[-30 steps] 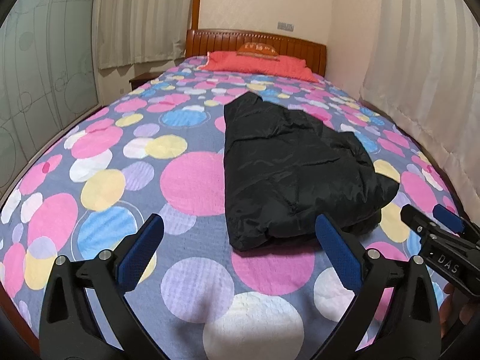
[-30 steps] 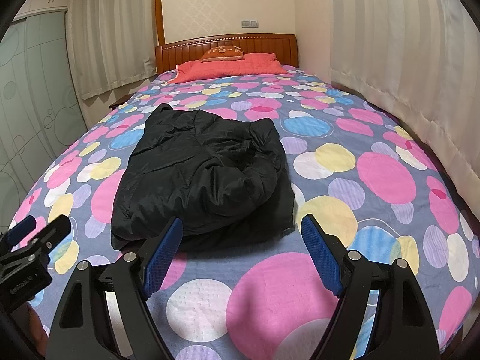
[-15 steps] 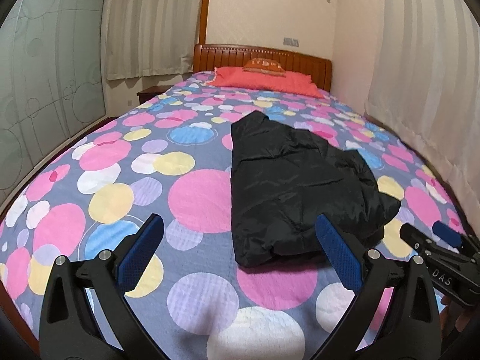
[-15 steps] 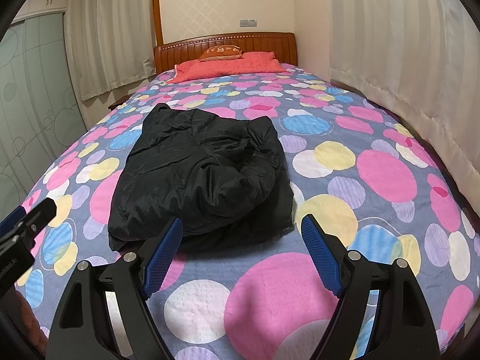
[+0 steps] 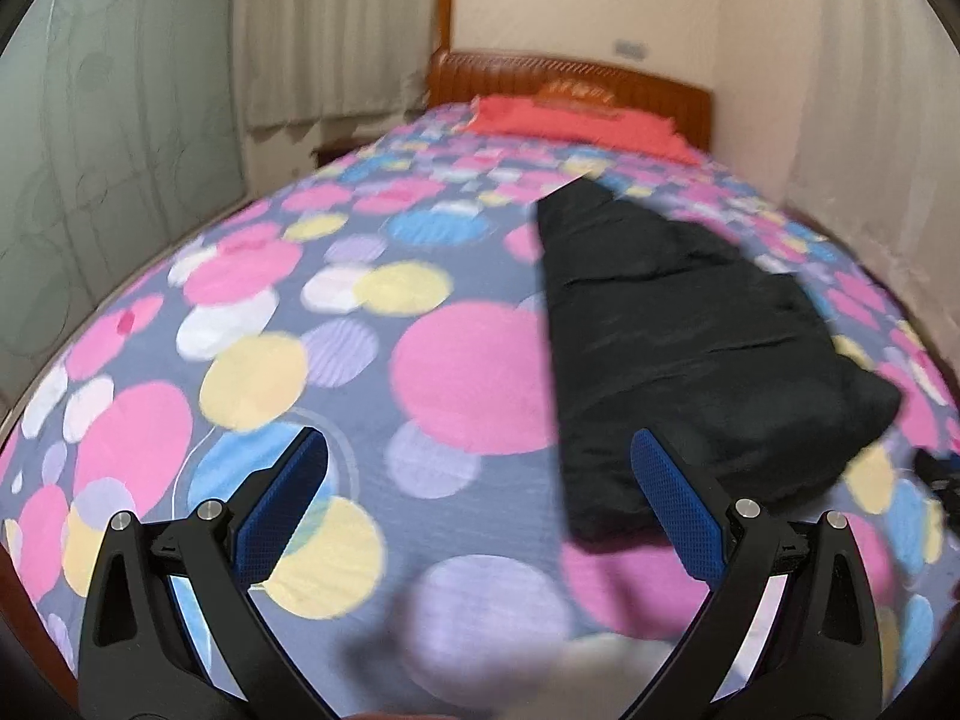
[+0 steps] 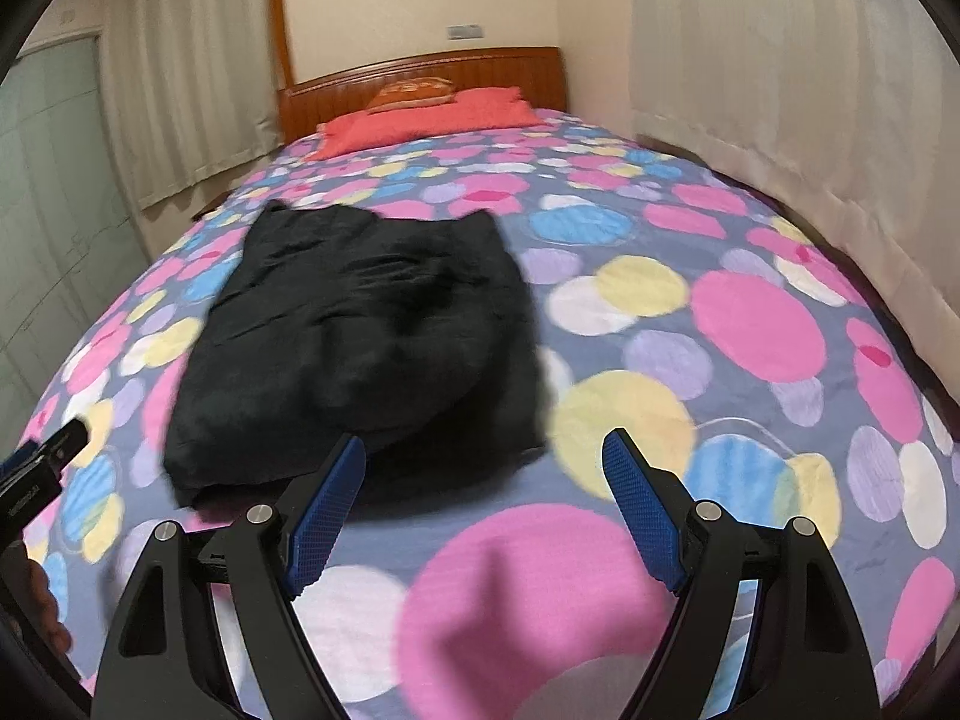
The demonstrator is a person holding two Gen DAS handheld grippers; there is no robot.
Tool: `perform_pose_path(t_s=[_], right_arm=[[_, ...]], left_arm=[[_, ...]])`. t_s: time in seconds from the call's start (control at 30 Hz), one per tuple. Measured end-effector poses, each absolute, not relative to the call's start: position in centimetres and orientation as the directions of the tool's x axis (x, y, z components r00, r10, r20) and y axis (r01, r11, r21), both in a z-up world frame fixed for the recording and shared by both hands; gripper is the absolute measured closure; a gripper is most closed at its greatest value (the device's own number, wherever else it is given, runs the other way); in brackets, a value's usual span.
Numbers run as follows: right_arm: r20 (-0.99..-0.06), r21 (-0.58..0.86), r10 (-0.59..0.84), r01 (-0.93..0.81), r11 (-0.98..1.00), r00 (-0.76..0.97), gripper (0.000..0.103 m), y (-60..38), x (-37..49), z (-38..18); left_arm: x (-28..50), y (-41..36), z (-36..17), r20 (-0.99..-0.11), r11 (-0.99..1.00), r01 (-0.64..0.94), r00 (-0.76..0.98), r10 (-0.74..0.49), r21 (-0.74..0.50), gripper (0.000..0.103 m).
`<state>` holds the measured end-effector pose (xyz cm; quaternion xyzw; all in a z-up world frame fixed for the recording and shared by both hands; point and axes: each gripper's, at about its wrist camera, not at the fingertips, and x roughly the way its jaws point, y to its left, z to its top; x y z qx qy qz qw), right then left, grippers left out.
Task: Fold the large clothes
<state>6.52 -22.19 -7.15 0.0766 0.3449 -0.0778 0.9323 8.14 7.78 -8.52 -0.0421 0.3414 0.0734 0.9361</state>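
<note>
A black padded jacket (image 5: 690,348) lies folded on the bed with the polka-dot cover (image 5: 252,312); it also shows in the right wrist view (image 6: 366,336). My left gripper (image 5: 477,492) is open and empty, held above the cover to the left of the jacket's near edge. My right gripper (image 6: 483,492) is open and empty, held above the cover just in front of the jacket's near right corner. The left gripper's tip (image 6: 42,474) shows at the left edge of the right wrist view. Both views are blurred.
Red pillows (image 6: 420,120) and a wooden headboard (image 6: 432,69) are at the bed's far end. Curtains (image 6: 810,60) hang along the right side. A frosted glass door (image 5: 108,138) stands on the left. The bed's wooden edge (image 6: 888,312) runs along the right.
Both grippers have pulled back and risen from the jacket, and the views are now blurred by motion. The jacket has not moved. Both grippers stay open.
</note>
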Motion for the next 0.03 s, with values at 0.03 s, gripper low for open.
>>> perform_pose_path(t_s=[0.03], right_arm=[[-0.659,0.083,-0.112,0.221,0.972,0.744,0.023,-23.09,6.74,-7.53]], left_arm=[[8.79,8.74,-9.23,-0.662,0.983,-0.182,0.741,0.115,-0.032,0.002]])
